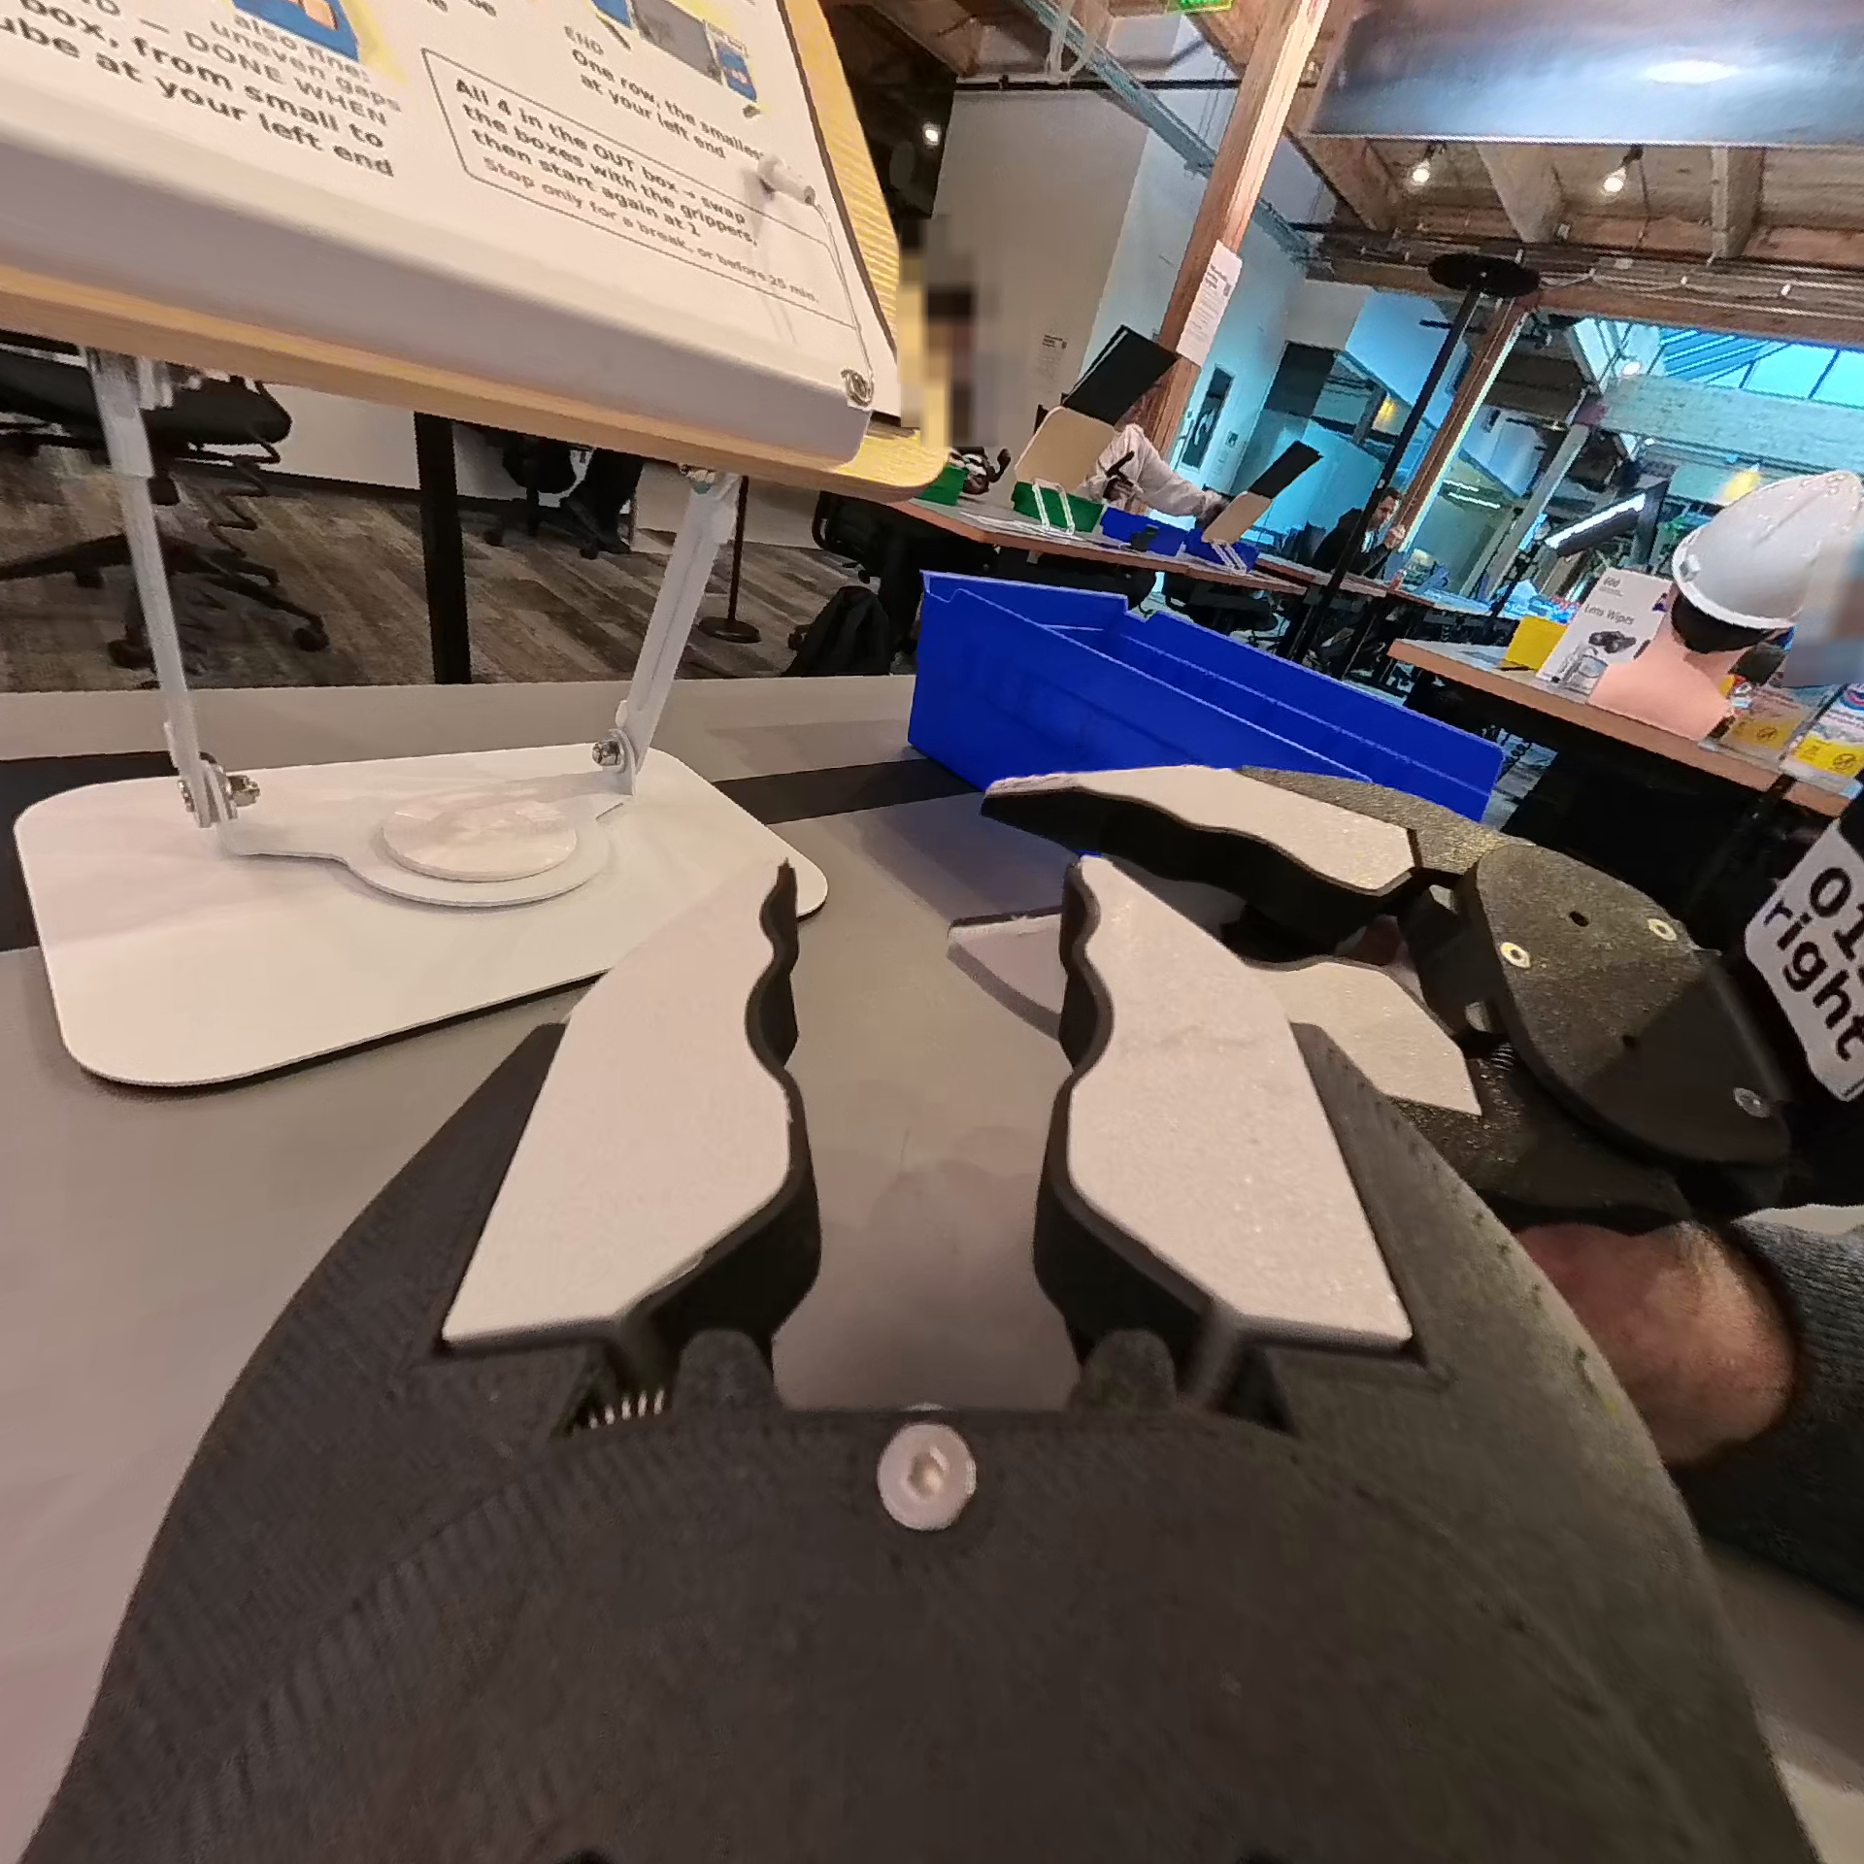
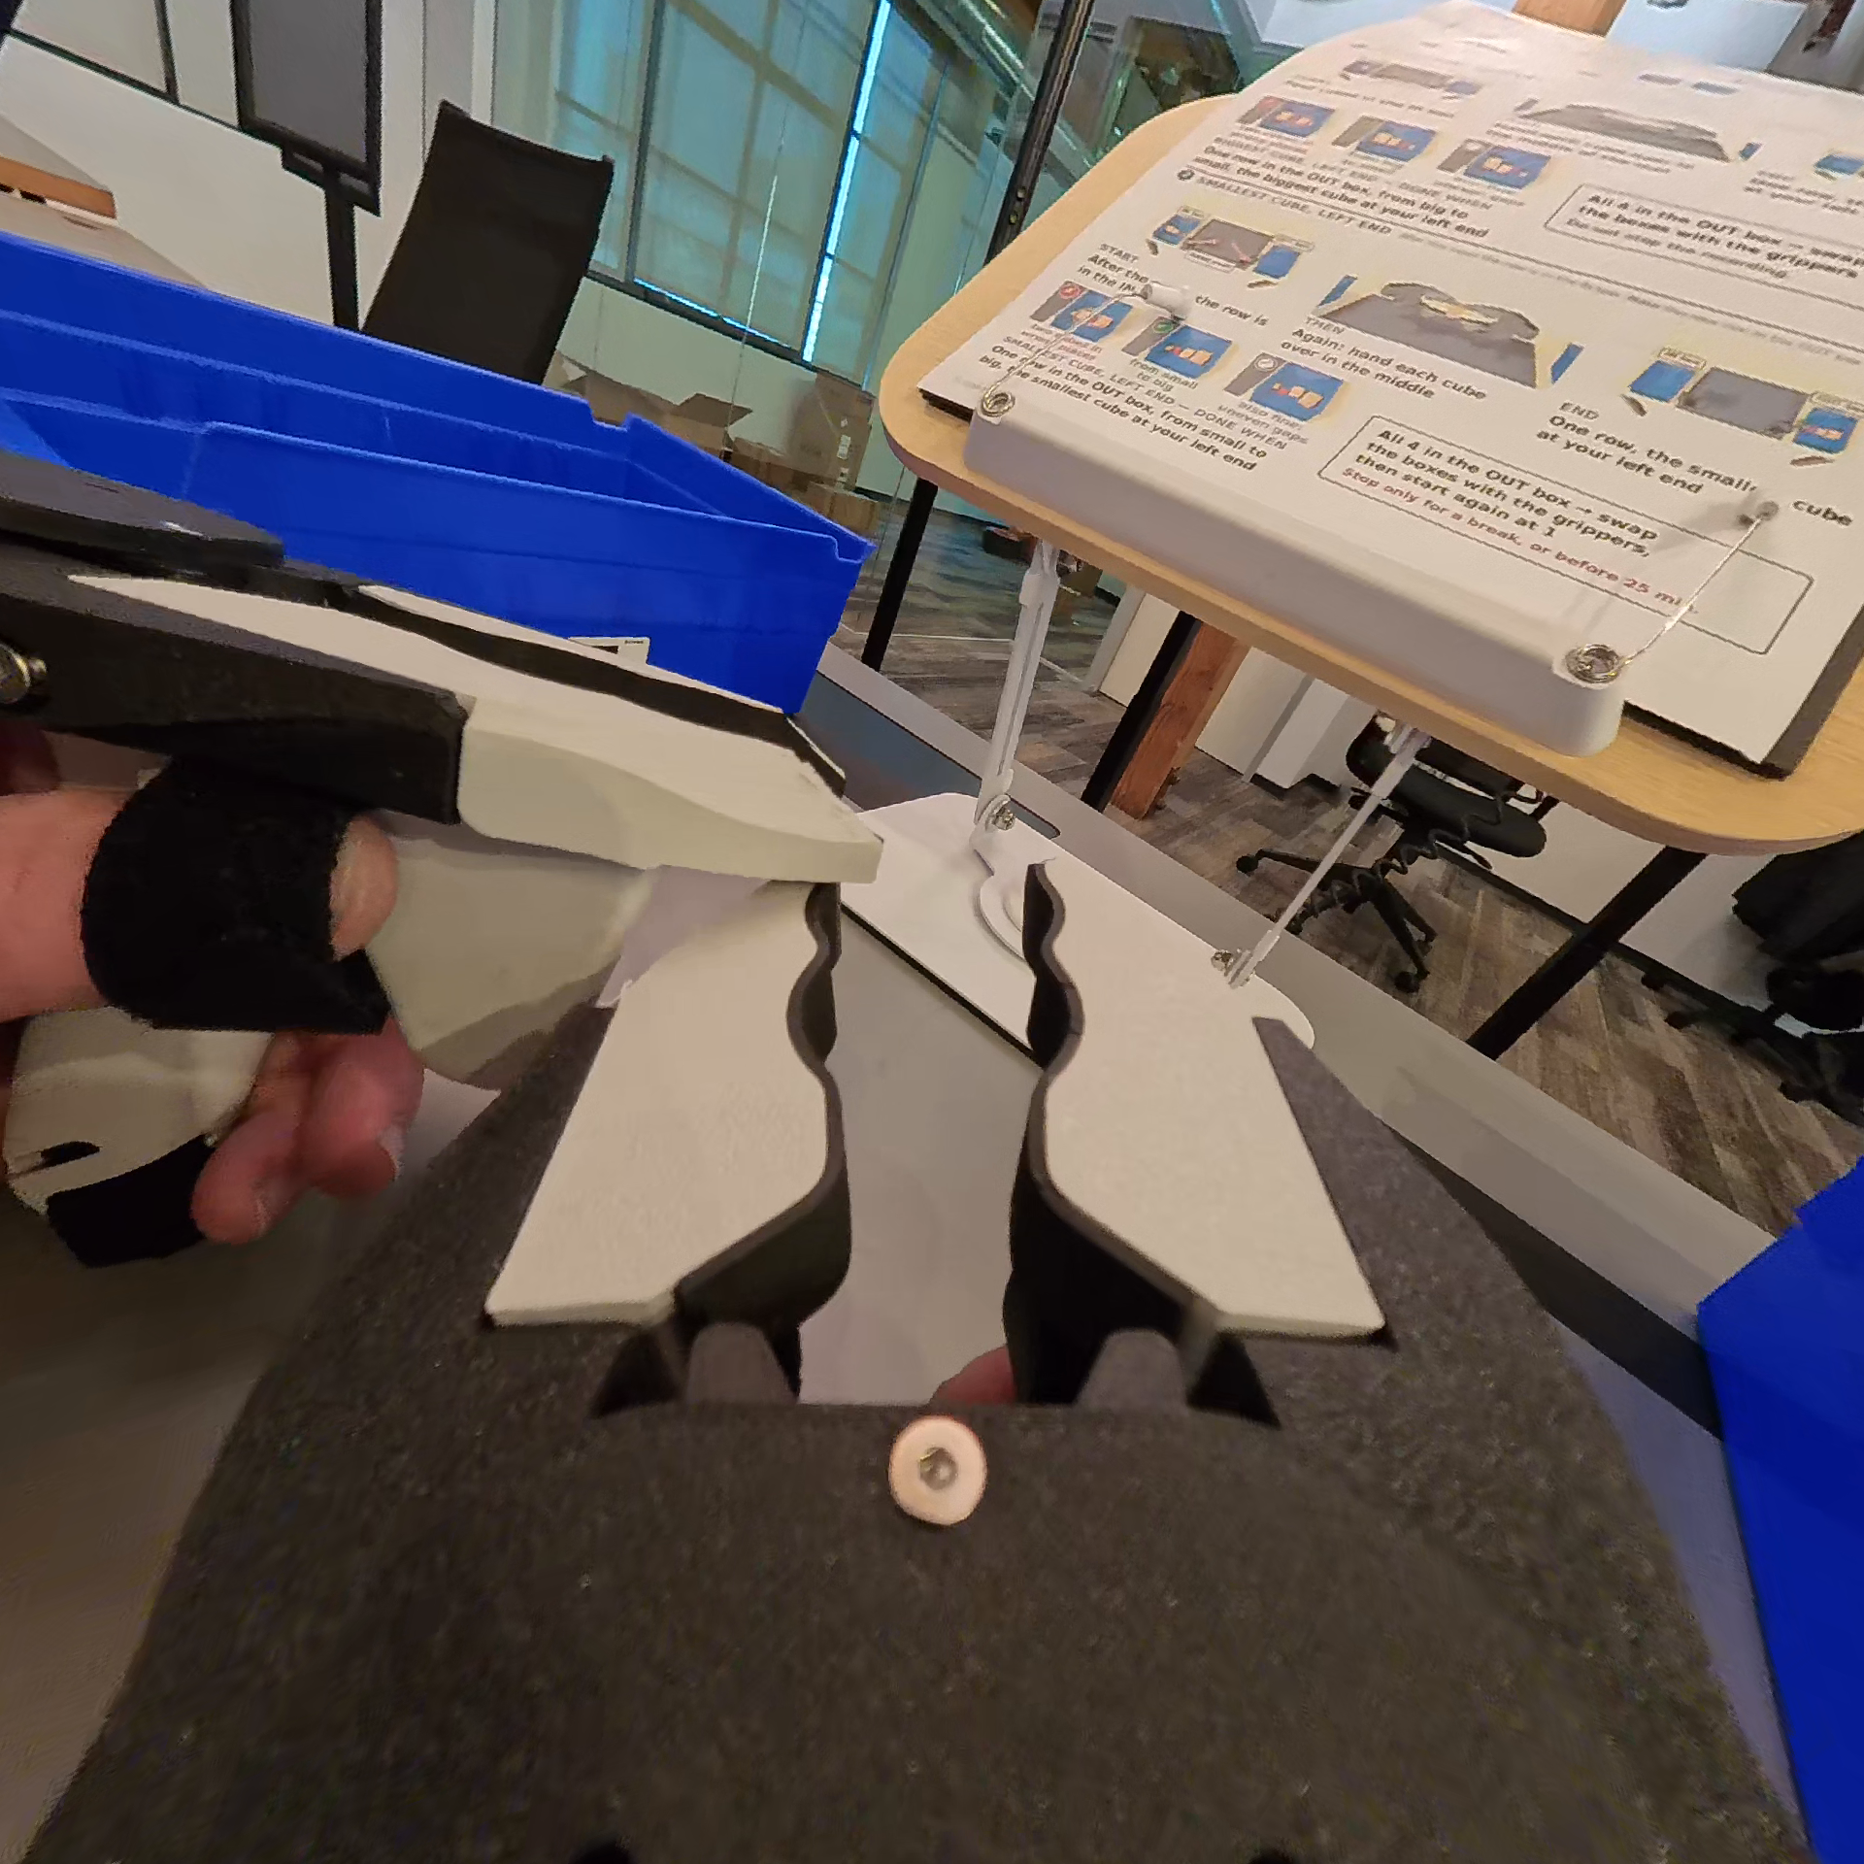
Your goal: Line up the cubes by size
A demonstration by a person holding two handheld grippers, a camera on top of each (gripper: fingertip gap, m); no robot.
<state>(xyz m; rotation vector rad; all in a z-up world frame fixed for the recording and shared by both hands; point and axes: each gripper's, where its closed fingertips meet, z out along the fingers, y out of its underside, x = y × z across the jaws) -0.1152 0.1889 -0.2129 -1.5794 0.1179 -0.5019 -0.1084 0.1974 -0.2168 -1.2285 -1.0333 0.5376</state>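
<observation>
Held the left tongs [image 1: 930, 878] spread wide, with only grey table [image 1: 202, 1210] showing through the gap and no grip on anything. Kept the right tongs [image 2: 930, 888] parted too, more narrowly, pads pressing on nothing. Turned the right tongs on their side and crossed them just ahead of the left pair's right fingertip [image 1: 1084, 888], perhaps brushing it, though too close to call from these angles. Gripped the left handle in a hand [image 2: 303, 1130] with a black strap. Looked past both tips at a white stand base [image 1: 303, 908] just ahead, under a tilted instruction board [image 2: 1412, 403]. Found a blue bin [image 1: 1160, 706] beyond the right tongs and a second blue bin [image 2: 1795, 1412] at their right side. Could not tell where the cubes were from either view.
</observation>
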